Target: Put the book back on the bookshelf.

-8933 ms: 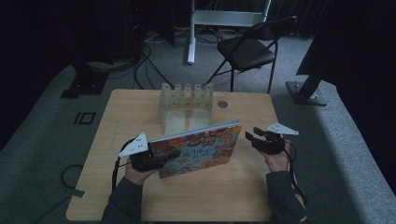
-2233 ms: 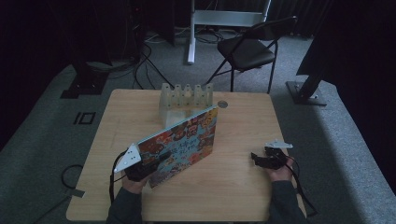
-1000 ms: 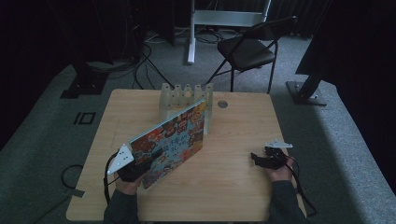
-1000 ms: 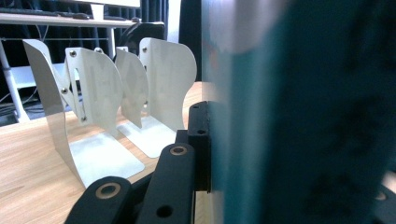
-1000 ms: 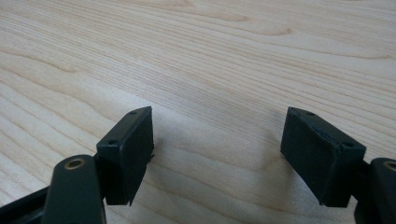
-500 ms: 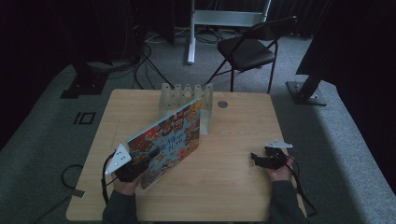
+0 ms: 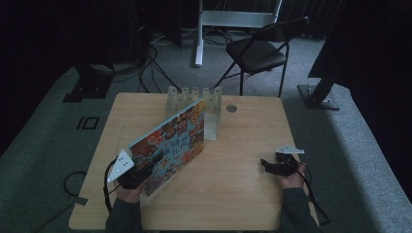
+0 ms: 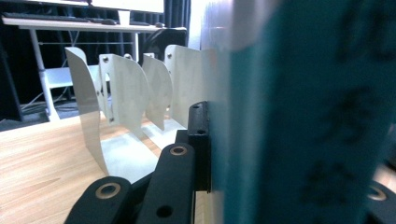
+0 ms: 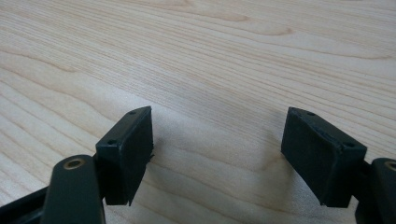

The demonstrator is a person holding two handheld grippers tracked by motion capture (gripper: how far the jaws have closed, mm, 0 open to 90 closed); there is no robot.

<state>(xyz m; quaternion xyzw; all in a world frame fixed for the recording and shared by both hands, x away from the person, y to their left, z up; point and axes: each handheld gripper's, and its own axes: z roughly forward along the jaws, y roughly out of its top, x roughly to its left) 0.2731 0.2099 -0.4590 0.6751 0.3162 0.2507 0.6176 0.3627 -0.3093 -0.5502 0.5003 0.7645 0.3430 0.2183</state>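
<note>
Now, from left to right.
Left hand-held gripper: clamped on the near lower corner of the picture book, above the counter's left front part.
Picture book: stands on edge, tilted, its far end reaching the white divider rack.
Change: a second ago the book's far corner was at the rack's middle; it still leans there, and earlier it was held broadside in front of the rack.
Left gripper view: one black jaw pressed flat on the book's teal cover, with the rack's curved white dividers just behind it.
Right hand-held gripper: rests on the counter's right front, well apart from the book.
Right gripper view: jaws wide apart with bare wood grain between them.
</note>
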